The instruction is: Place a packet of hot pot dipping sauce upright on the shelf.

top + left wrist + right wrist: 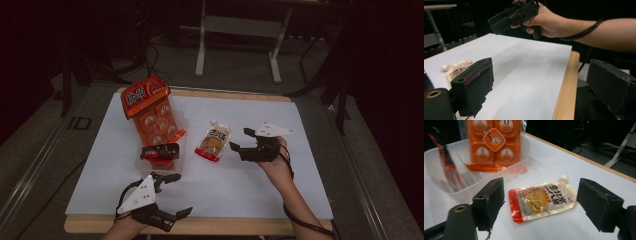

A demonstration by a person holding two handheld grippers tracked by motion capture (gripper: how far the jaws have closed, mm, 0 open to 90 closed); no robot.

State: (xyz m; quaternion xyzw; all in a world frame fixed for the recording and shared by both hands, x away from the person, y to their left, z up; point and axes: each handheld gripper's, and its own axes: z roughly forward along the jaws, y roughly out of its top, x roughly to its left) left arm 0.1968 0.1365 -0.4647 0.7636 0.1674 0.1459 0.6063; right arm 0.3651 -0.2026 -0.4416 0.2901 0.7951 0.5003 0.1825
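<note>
Pouch not yet gripped, two packs in the bin

Nearest the person, the left gripper point(172, 192) hung wide open and empty over the table's point(250, 200) front edge. Beyond it, the right gripper point(240, 141) pointed at the pouch point(541, 200), jaws spread either side of it without touching. The pouch lay flat on the white sheet, just right of the bin point(439, 157). Farther back, the orange pack point(152, 107) and a red packet point(160, 151) already sat in that bin. Judging by this, grasping and binning the pouch remained.

Black two-jaw tools point(239, 140) with grey three-cornered plates, black cables.
</note>
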